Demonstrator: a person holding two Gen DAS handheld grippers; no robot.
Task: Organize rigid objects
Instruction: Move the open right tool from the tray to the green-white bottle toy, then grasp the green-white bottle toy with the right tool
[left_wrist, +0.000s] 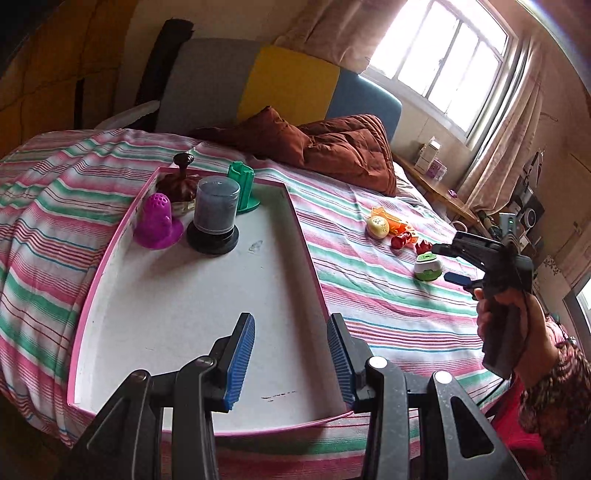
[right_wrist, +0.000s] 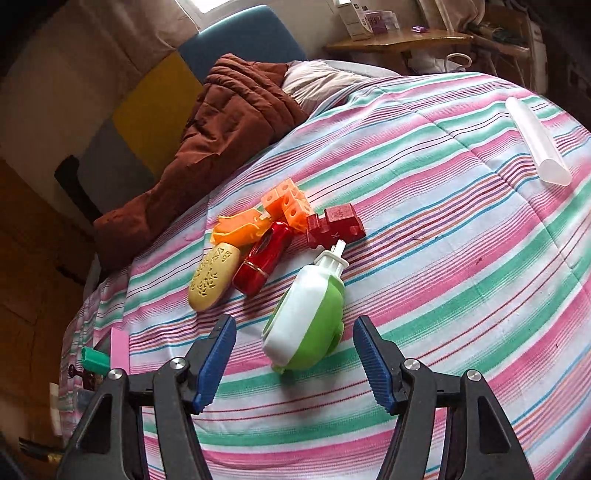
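Underneath everything we see a bed with a striped cover (left_wrist: 369, 295) in pink, green and white bands, and on its left part a shallow white tray (left_wrist: 184, 314) with a pink rim. At the tray's far end, around eleven o'clock from our left gripper (left_wrist: 291, 358), stands a cluster: a purple perforated dome (left_wrist: 158, 221), a dark brown knobbed piece (left_wrist: 181, 181) behind it, a grey cylinder (left_wrist: 217, 214) on a black base, and a green stand (left_wrist: 242, 188). The left gripper's jaws are spread wide over the tray's bare near end, holding nothing.

Further right, at about one o'clock from that gripper, a brown quilt (left_wrist: 343, 147) lies bunched against a headboard (left_wrist: 288, 85) of grey, yellow and blue panels. Beyond it a bright window (left_wrist: 443, 55) with beige curtains lights the room, with a wooden shelf (left_wrist: 439, 192) below it.

On the cover to the right of the tray lie the loose pieces: a cream oval case (right_wrist: 214, 277), an orange scoop (right_wrist: 240, 227), a red glossy tube (right_wrist: 264, 258), orange linked cubes (right_wrist: 288, 205) and a dark red block (right_wrist: 338, 223), all touching or just beside each other. Nearest our right gripper (right_wrist: 295, 365), at twelve o'clock between its spread jaws but not touched, lies a white and green dispenser (right_wrist: 306, 321). At two o'clock, well apart, rests a translucent tube (right_wrist: 535, 144).
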